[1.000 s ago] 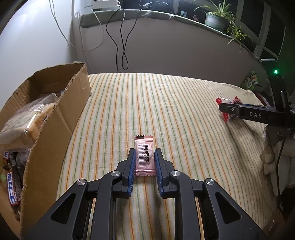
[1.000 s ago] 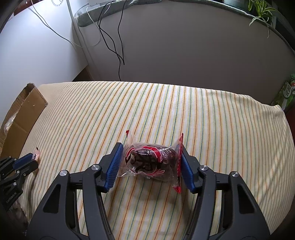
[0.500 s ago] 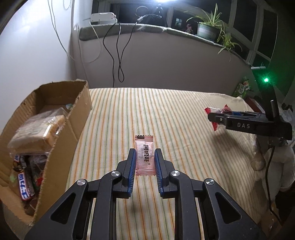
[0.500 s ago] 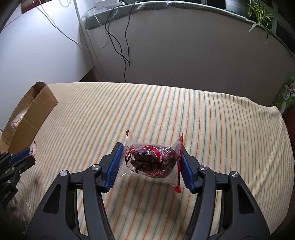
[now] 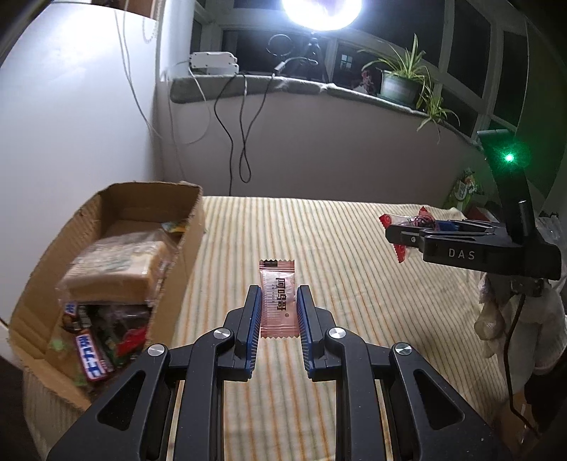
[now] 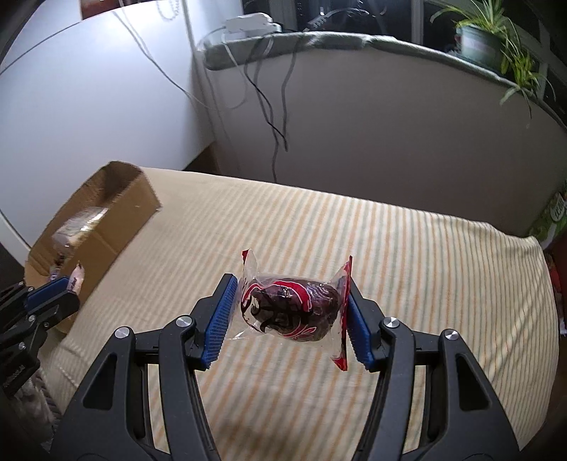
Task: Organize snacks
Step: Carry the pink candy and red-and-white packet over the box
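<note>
My left gripper (image 5: 278,301) is shut on a flat pink snack packet (image 5: 278,294) and holds it in the air above the striped bed (image 5: 319,227). My right gripper (image 6: 288,305) is shut on a clear red-printed packet with a dark round snack (image 6: 292,308), also raised above the bed. An open cardboard box (image 5: 117,198) stands at the bed's left edge, holding a wrapped bread packet (image 5: 117,262) and candy bars (image 5: 90,351). The right gripper and its packet also show in the left wrist view (image 5: 407,227). The left gripper shows in the right wrist view (image 6: 60,287), near the box (image 6: 106,216).
A curved grey wall with hanging black cables (image 5: 244,117) runs behind the bed. A sill above holds a potted plant (image 5: 400,81) and a white device (image 5: 212,64). A bright lamp (image 5: 320,10) shines overhead. A green package (image 6: 553,220) sits at the bed's far right.
Both grippers have risen well above the bed with their packets. The left view now looks down into the box; the right gripper has shifted left toward the box.
</note>
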Motion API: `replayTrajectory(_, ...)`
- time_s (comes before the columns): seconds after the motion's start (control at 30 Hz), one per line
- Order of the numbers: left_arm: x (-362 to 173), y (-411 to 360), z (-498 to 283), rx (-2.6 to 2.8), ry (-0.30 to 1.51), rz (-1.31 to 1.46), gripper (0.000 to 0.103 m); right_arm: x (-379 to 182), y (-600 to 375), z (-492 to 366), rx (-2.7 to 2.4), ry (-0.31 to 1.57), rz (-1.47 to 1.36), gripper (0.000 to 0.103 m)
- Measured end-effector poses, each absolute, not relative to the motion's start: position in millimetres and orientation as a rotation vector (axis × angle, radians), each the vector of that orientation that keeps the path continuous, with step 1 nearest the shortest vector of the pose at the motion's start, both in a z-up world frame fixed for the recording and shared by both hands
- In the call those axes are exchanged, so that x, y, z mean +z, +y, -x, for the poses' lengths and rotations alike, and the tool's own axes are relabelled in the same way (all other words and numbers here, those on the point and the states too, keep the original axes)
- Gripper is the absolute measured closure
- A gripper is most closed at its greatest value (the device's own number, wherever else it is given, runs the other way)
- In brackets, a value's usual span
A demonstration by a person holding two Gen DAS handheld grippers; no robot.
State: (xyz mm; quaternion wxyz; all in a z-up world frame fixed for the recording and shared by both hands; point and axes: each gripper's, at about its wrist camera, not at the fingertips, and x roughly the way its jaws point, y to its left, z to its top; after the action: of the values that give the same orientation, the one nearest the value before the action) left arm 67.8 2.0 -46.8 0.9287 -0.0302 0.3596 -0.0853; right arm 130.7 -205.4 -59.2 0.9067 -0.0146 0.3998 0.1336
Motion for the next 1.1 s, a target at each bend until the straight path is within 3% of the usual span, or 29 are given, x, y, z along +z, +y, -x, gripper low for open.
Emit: replayTrajectory(1.1, -39, 130, -49, 0.038, 0.695, 0.148, 0.085, -28, -6, -151, 0.602, 0.763, 0.137, 0.042)
